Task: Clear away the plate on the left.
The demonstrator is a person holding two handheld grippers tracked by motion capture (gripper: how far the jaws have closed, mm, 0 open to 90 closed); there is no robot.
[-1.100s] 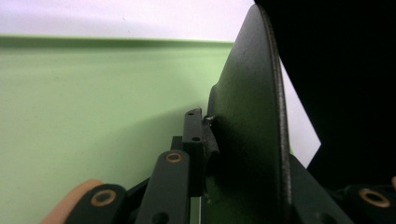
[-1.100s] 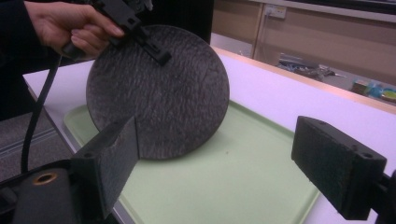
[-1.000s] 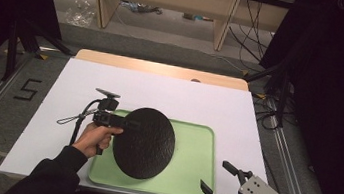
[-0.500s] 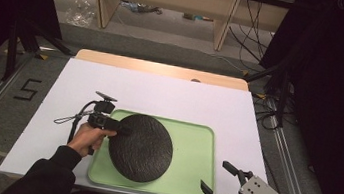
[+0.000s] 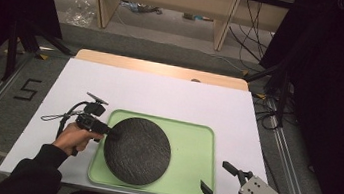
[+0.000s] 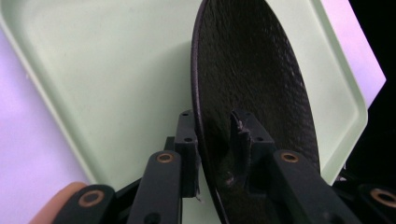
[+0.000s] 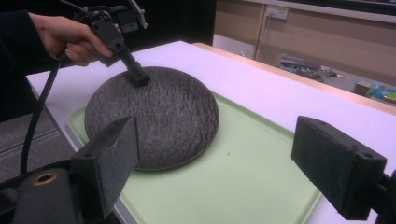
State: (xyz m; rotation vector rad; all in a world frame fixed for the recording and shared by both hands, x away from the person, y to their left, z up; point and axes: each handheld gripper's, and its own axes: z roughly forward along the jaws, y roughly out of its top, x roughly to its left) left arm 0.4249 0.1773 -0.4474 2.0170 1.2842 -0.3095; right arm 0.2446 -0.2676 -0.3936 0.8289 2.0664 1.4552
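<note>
The left gripper [image 5: 105,129] clamped the plate's [image 5: 137,150] rim, apparently to steady it on the tray [image 5: 194,145], while the right gripper [image 5: 219,181] waited wide open, empty.

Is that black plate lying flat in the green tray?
Mostly down. The black plate lies over the green tray, its left rim pinched by the left gripper; full contact: cannot tell.

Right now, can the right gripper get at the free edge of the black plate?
Probably yes. The right gripper hangs open off the green tray's near right corner, with bare tray between it and the black plate. The left gripper clamps the opposite rim, out of the way.
</note>
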